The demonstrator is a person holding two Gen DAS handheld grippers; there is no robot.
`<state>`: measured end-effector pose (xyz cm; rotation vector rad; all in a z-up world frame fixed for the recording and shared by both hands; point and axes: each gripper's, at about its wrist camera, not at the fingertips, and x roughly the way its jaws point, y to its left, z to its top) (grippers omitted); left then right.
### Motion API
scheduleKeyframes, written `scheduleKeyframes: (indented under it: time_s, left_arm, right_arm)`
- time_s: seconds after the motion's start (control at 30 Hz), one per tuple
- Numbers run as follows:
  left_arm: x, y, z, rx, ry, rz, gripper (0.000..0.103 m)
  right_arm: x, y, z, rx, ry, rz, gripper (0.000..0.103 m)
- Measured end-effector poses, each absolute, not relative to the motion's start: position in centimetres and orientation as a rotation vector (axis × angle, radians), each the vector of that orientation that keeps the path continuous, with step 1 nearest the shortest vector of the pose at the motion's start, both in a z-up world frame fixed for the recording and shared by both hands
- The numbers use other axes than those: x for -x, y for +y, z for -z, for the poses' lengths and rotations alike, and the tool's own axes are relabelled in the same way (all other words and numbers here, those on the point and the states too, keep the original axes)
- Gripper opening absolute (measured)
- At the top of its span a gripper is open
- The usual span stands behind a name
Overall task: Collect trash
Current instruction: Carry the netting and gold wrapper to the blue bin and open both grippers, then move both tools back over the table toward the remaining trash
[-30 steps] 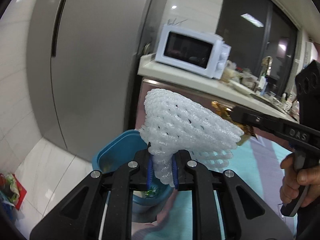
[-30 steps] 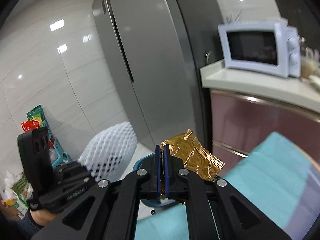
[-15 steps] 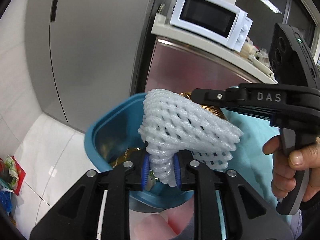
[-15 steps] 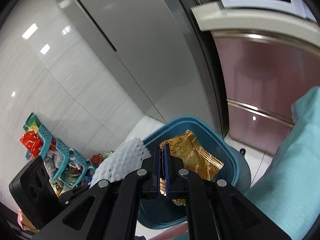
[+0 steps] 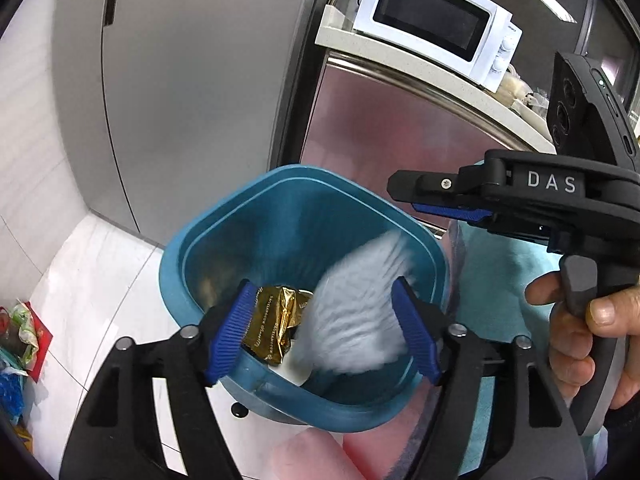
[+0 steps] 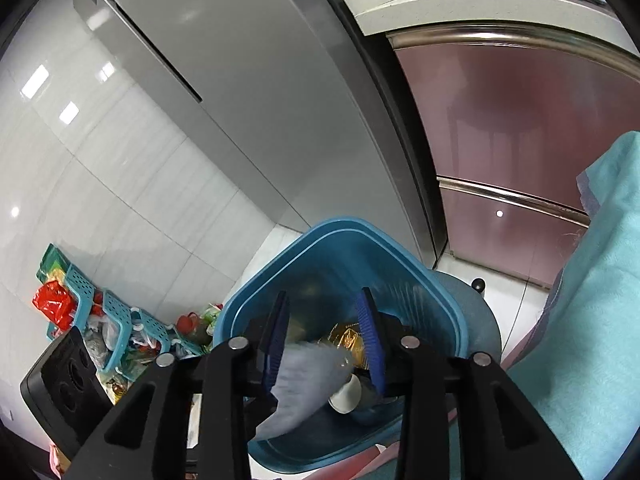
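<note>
One square blue plastic bin (image 5: 416, 240) is holding one crumpled gold foil wrapper (image 5: 276, 326) and one blurred white foam net sleeve (image 5: 356, 320), while one white box-shaped microwave (image 5: 436, 24) is sitting on one pale stone desk (image 5: 400, 60).

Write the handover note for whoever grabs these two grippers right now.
Left gripper: open, holding nothing, over the blue bin.
Right gripper: open, holding nothing, over the same bin.
White foam net: blurred, inside the bin's mouth, apparently dropping.
Gold wrapper: lying inside the bin.
Done: both pieces are released into the bin.
Left: pull both grippers back and look for more trash; none on a work surface shows in these views.
</note>
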<state>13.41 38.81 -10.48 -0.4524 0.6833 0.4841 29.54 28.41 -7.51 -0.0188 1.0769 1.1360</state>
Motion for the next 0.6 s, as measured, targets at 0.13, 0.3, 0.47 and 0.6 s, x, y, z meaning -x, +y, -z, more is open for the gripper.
scheduleKeyframes:
  time_s: [0.13, 0.3, 0.47, 0.6]
  left_arm:
    - [-13.2, 38.4, 9.9, 0.448, 0.671, -0.487, 0.08]
    - [-12.6, 37.3, 8.8, 0.424, 0.66, -0.49, 0.09]
    - [-11.9, 35.3, 6.6, 0.365, 0.618, -0.494, 0.096]
    - [-11.7, 33.2, 4.5, 0.309, 0.594, -0.485, 0.097]
  right_arm:
    - [-29.8, 27.5, 7.3, -0.007, 1.066, -1.132, 0.04]
    - [-29.6, 25.6, 6.5, -0.036, 1.038, -1.136, 0.046]
    - [-29.1, 22.6, 4.7, -0.096, 0.983, -1.148, 0.054]
    - [-28.3, 19.1, 2.7, -0.146, 0.919, -1.154, 0.058]
